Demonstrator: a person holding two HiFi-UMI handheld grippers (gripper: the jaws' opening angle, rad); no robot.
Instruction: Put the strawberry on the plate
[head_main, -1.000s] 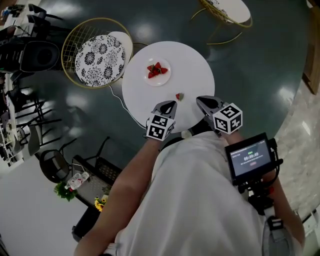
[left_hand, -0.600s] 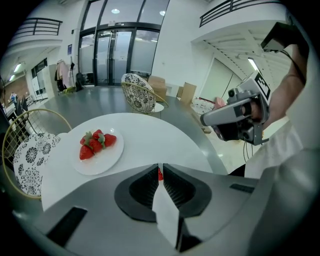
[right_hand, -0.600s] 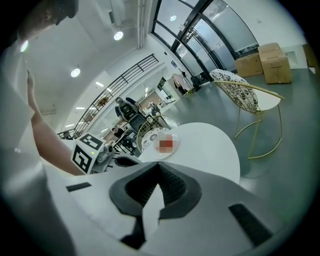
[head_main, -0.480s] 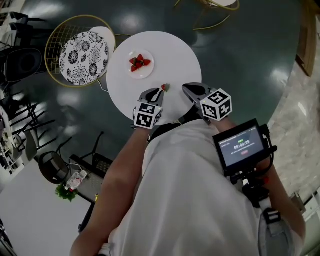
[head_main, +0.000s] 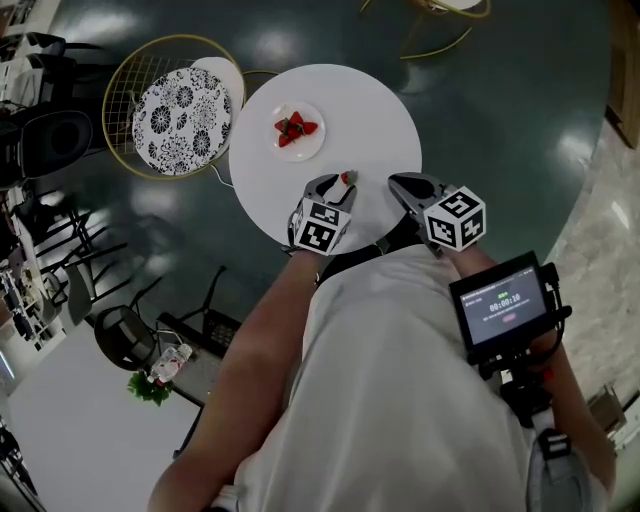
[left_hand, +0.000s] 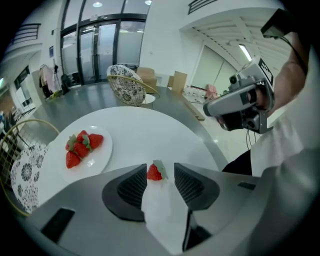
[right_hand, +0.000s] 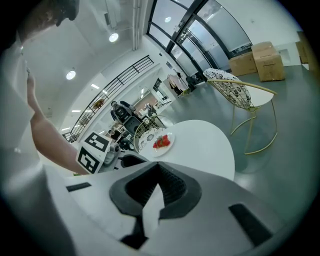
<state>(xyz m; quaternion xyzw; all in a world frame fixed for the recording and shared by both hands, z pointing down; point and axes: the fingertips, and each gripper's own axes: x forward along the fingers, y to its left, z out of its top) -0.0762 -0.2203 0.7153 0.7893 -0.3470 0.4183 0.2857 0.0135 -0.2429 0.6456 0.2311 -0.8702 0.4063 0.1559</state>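
Opening just now, left tool (left_hand: 161, 166) straddles the strawberry (left_hand: 154, 173) amid bare tabletop (left_hand: 150, 130).

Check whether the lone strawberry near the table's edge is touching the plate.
Apart. The left gripper view shows a stretch of bare white table between the lone strawberry and the plate; the head view shows the same gap.

Noted: you wore a white shirt (head_main: 400, 380), with both forearms left bare. The left tool (head_main: 338, 184) and right tool (head_main: 402, 186) each had a smooth pale grey shell. Their two jaws were lined with black ribbed pads (left_hand: 134, 186). Each carried a white cube (head_main: 321, 227) printed with black square markers. At your right side was a black-framed monitor (head_main: 503, 308) with a lit screen, on a dark mount.
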